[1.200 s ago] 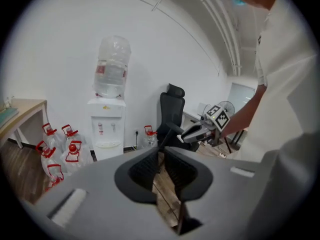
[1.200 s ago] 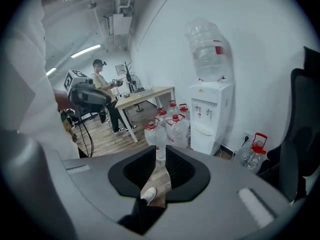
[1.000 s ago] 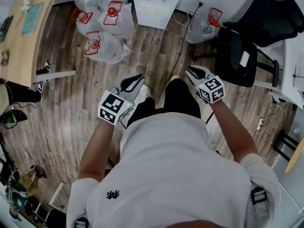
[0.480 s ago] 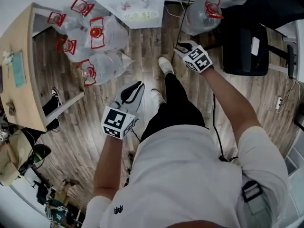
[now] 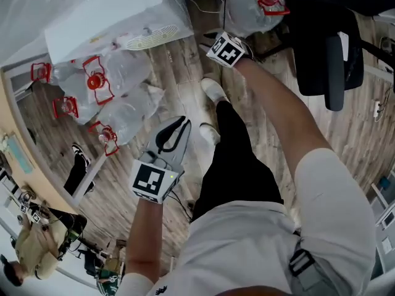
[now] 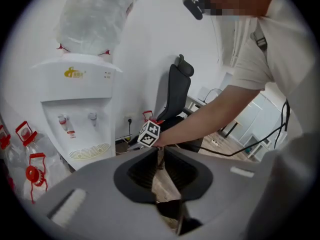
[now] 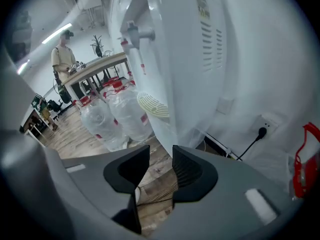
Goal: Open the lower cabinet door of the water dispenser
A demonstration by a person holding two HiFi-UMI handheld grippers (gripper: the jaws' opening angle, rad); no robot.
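The white water dispenser [image 5: 117, 17] stands at the top left of the head view, with its taps [image 6: 77, 119] and round drip grille [image 6: 89, 150] facing me. Its lower cabinet door is hidden behind the gripper body in both gripper views. My right gripper [image 5: 213, 41] is stretched out low beside the dispenser's right side [image 7: 170, 59]. Its jaws [image 7: 160, 154] are opening with nothing between them. My left gripper [image 5: 179, 123] hangs back above the floor, jaws [image 6: 160, 153] shut and empty.
Several clear water bottles with red handles [image 5: 117, 97] lie left of the dispenser, and another [image 5: 259, 5] lies to its right. A black office chair [image 5: 327, 42] stands on the right. A cord runs to a wall socket [image 7: 260, 131]. A person [image 7: 62, 59] stands at a wooden desk [image 5: 18, 134].
The right gripper has reached forward and down to the dispenser's right side. The left gripper has moved forward a little. The dispenser now appears closer and tilted in the head view.
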